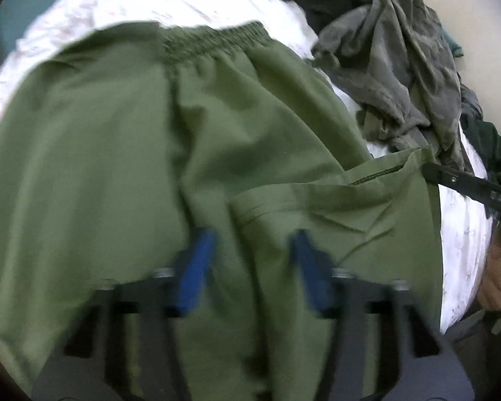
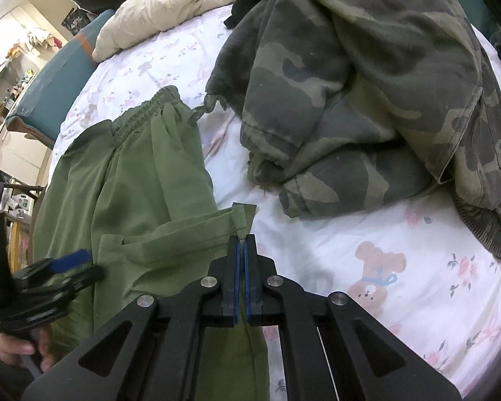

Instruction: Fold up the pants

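- One fold at most looked under way: the green pants (image 2: 130, 173) lay on the flowered bed sheet (image 2: 367, 240), waistband (image 1: 213, 41) at the far end, and the near leg hem (image 2: 197, 227) had been brought up toward the waist, so the cloth was doubled only at the near edge.
- At the left, the left gripper (image 1: 254, 260) hovered over the green cloth with its blue fingers (image 1: 197, 267) spread apart and nothing between them; the view was blurred, so I couldn't say whether they touched the fabric.
- In the middle, the body of the pants was wrinkled, not smoothed flat, and a slit pocket showed near the raised hem.
- Further right, the right gripper (image 2: 241, 250) was clenched on the corner of that hem, lifting it just above the sheet.
- At the far right, a heap of camouflage clothing (image 2: 367, 93) sat on the bed, just beside the pants and apart from them.
- By my reckoning most was left: laying the hem down squarely, smoothing, and folding again to a compact stack.
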Motion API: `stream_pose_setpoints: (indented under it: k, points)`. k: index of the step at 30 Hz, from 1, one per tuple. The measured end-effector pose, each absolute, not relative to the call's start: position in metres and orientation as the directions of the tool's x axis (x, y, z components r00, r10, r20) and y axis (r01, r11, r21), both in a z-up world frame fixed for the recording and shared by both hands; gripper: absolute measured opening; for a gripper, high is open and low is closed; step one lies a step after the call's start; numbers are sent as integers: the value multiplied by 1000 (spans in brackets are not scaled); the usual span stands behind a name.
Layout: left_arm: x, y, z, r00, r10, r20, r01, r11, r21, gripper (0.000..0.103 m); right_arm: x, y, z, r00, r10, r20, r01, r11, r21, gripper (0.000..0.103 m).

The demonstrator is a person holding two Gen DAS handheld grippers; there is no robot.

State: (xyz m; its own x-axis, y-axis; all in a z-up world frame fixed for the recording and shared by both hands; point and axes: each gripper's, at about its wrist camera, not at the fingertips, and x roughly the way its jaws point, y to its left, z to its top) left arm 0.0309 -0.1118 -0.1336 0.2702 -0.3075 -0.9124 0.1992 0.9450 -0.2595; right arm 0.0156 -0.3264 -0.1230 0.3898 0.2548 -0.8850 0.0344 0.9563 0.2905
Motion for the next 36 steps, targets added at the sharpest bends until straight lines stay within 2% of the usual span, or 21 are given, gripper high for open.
stream_pose_setpoints:
  k: [3, 4, 5, 9, 13, 18, 23, 26, 31, 34, 36]
  points:
    - [37, -120, -142, 278, -294, -914, 214, 947, -239, 32, 15, -329, -124, 380, 260, -888, 44, 954, 298, 1]
    - [38, -120, -145, 272, -307, -912, 211, 944, -254, 15, 16, -329, -124, 377, 260, -889, 45, 954, 298, 1]
    - [39, -119, -146, 265, -308, -914, 208, 943, -258, 3, 15, -328, -124, 378, 262, -888, 45, 953, 301, 1]
    - [24, -108, -119, 338, -371, -865, 230, 924, -307, 1, 11, -326, -119, 379, 272, -884, 27, 952, 305, 1]
    - [4, -99, -84, 401, -434, -807, 281, 897, -343, 1, 0, -319, -94, 433, 333, -838, -28, 934, 357, 1]
    - [-10, -76, -38, 487, -464, -740, 257, 886, -387, 1, -15, -308, -44, 548, 395, -737, -134, 912, 388, 1]
    - [21, -48, -14, 559, -445, -700, 204, 892, -404, 1, 16, -302, -3, 601, 411, -685, -202, 908, 367, 1]
    - [49, -36, -13, 574, -415, -706, 161, 903, -399, 1, 65, -283, 7, 579, 416, -701, -275, 909, 313, 1]
    - [108, -12, -25, 618, -317, -720, 100, 939, -328, 1, 154, -249, -18, 520, 387, -761, -347, 910, 226, 1]
    - [158, -1, -51, 602, -275, -750, 73, 954, -292, 1, 205, -231, -48, 494, 360, -792, -349, 916, 199, 1]
    - [197, -2, -87, 531, -251, -810, 76, 965, -249, 2, 231, -221, -74, 473, 304, -827, -335, 930, 151, 1]
